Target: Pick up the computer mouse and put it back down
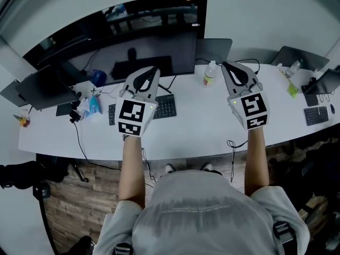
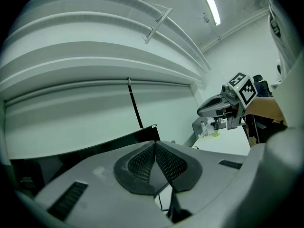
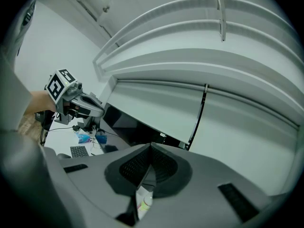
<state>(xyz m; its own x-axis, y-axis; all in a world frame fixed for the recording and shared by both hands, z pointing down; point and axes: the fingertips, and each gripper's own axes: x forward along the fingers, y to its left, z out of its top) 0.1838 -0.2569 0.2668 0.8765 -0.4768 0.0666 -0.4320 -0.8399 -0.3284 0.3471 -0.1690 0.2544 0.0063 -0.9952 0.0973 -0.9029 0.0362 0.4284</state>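
A small dark computer mouse point(image 3: 63, 155) lies beside the black keyboard point(image 3: 78, 151) on the white desk; in the head view the left gripper covers that spot. My left gripper point(image 1: 151, 72) hangs in the air above the keyboard point(image 1: 167, 106), shut and empty, its jaws meeting at the tip point(image 2: 156, 144). Above the desk's middle right, my right gripper point(image 1: 227, 67) is also shut with nothing in it point(image 3: 151, 146). Both point up toward the wall and monitor. Each gripper view shows the other gripper off to the side.
A dark monitor point(image 1: 149, 52) stands behind the keyboard, with a small bottle point(image 1: 210, 74) to its right. A laptop point(image 1: 42, 89), cables and blue items point(image 1: 93, 104) are at the left. A second small keyboard point(image 1: 317, 116) and mouse point(image 1: 332, 109) sit far right.
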